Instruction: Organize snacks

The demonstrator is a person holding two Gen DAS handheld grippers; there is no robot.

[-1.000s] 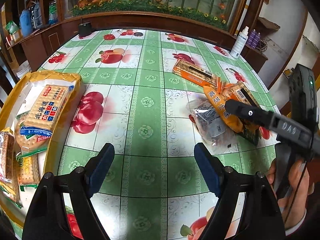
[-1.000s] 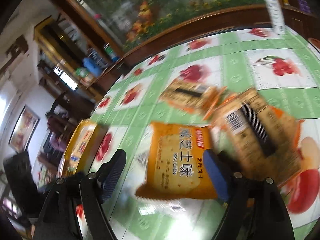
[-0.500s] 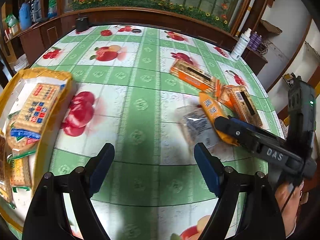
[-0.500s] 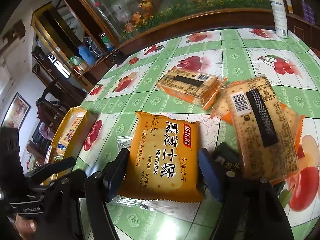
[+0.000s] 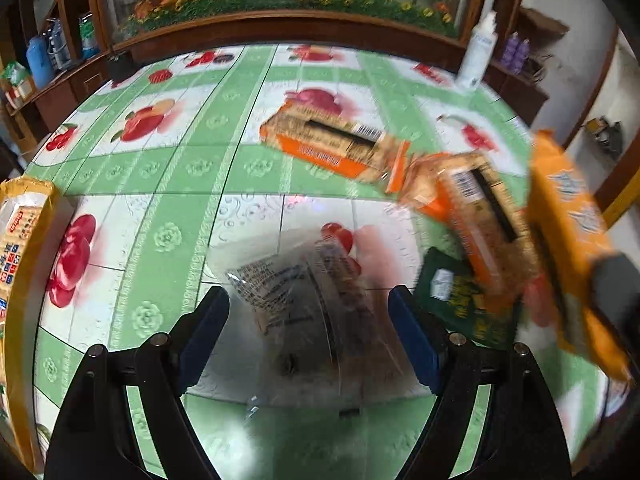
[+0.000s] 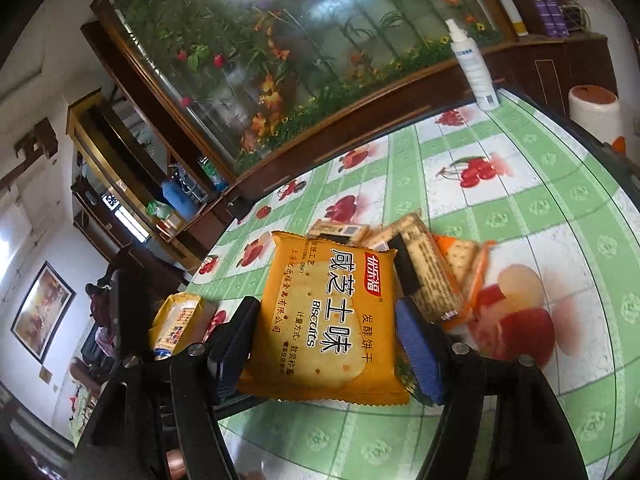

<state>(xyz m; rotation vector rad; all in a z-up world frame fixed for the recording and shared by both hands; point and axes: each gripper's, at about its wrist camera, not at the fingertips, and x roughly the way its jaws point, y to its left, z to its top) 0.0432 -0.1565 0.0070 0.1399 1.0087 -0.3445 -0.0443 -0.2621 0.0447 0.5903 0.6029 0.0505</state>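
Holding: my right hand-held gripper (image 6: pixel 326 340) clamps the orange foil biscuit packet (image 6: pixel 324 316) above the green fruit-print tabletop (image 6: pixel 560 216); my left hand-held gripper (image 5: pixel 308 328), jaws wide, hovers over a clear crinkled snack bag (image 5: pixel 304 312)

Both wrist views look closely across the table (image 5: pixel 248 168), sharing its snack pile (image 6: pixel 424 276).
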